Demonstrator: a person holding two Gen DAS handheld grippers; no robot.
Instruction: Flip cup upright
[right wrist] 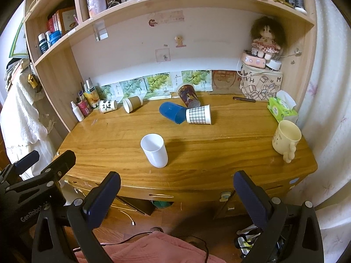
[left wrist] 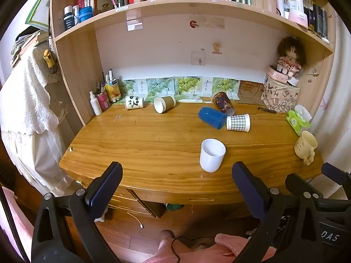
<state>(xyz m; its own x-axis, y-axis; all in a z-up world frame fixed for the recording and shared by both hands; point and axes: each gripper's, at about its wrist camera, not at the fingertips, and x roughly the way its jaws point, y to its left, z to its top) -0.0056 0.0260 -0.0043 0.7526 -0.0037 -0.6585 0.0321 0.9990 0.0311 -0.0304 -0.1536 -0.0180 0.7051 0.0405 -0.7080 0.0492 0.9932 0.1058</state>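
Note:
Several cups lie on their sides on the wooden desk (left wrist: pixel 136 153): a blue cup (left wrist: pixel 211 117) (right wrist: pixel 172 112), a checked paper cup (left wrist: pixel 238 122) (right wrist: pixel 199 114), a dark patterned cup (left wrist: pixel 223 103) (right wrist: pixel 188 95), a brown paper cup (left wrist: pixel 164 104) (right wrist: pixel 132 103) and a panda mug (left wrist: pixel 134 102) (right wrist: pixel 108 106). A white cup (left wrist: pixel 211 155) (right wrist: pixel 154 150) and a cream mug (left wrist: pixel 305 148) (right wrist: pixel 285 139) stand upright. My left gripper (left wrist: pixel 177 176) and right gripper (right wrist: pixel 177 183) are both open and empty, held before the desk's front edge, apart from all cups.
A tissue box (right wrist: pixel 282 108), a patterned bag with a doll (right wrist: pixel 262 85), a pen (right wrist: pixel 244 99) and bottles (right wrist: pixel 84 105) stand along the desk's back and sides. Shelves hang above. Drawers (right wrist: pixel 158 197) sit under the desk.

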